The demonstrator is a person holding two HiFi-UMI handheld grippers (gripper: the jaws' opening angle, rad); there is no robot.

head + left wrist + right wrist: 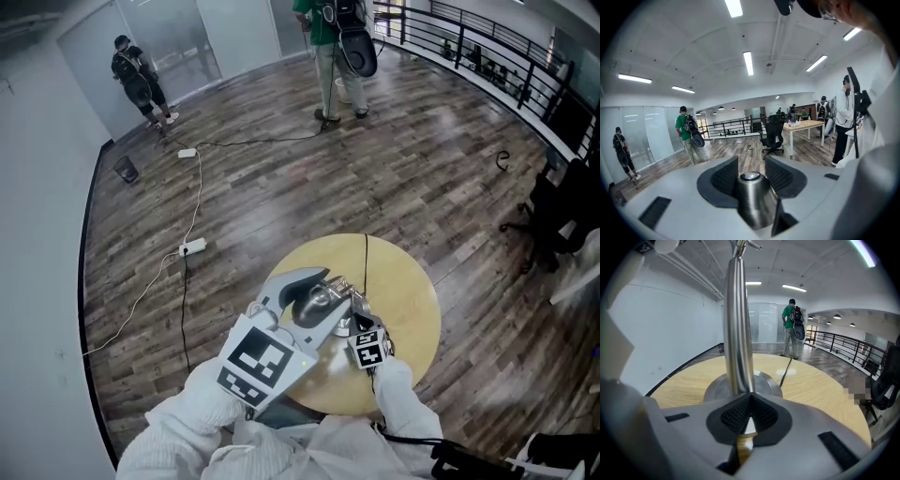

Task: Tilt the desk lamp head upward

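Observation:
A brushed-metal desk lamp stands on a round wooden table (pixel 408 281). Its head (pixel 317 300) lies between the jaws of my left gripper (pixel 305 284), which reaches in from the lower left. In the left gripper view the ribbed pads press on both sides of a rounded metal part of the head (pixel 752 199), so my left gripper (pixel 751 176) is shut on it. My right gripper (pixel 352 309) sits just right of the lamp. In the right gripper view its jaws (pixel 750 397) are closed tip to tip against the upright pole (pixel 738 333), above the round base (pixel 765 382).
The lamp's black cord (pixel 366 258) runs across the table to its far edge. Power strips (pixel 192 247) and cables lie on the wooden floor to the left. Two people (pixel 337 56) stand far off, and an office chair (pixel 553 220) and a railing are at the right.

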